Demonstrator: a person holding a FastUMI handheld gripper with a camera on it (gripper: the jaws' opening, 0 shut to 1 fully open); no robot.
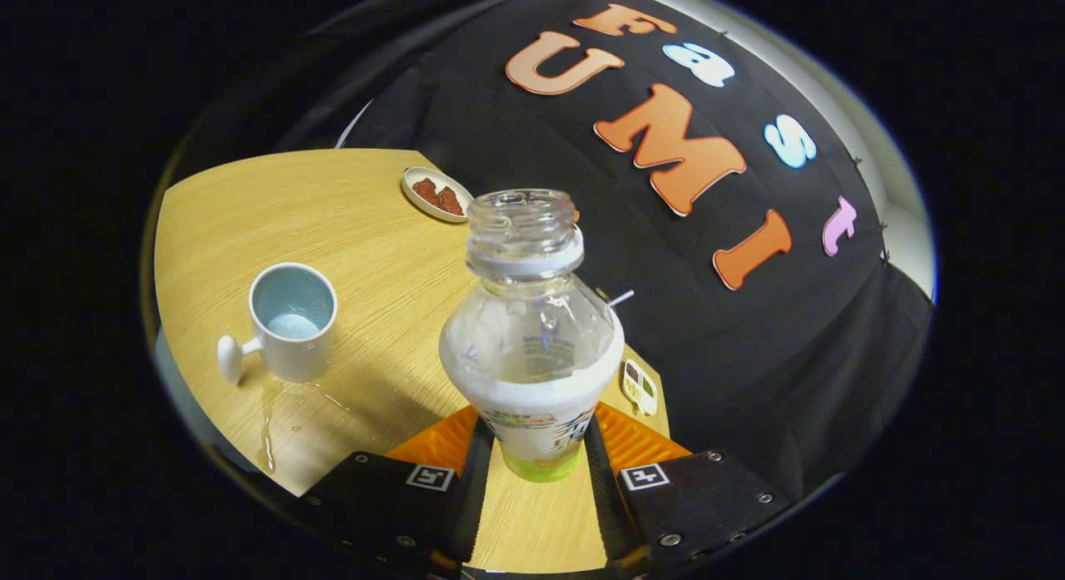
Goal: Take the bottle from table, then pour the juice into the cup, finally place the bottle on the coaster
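Between tongs [539,455]: pinched bottle [532,339] (uncapped, approx. empty); cup [293,320] w/ pale liquid.

The bottle [532,330] stands uncapped between the fingers of the tongs [539,472], which press on its lower body from both sides. On the counter [349,222], the cup [291,320] sits to the bottle's left, with liquid in it. Beyond both lies a small dish [437,195] near the counter's far edge.

Claw-mounted fisheye, close above table [366,230].
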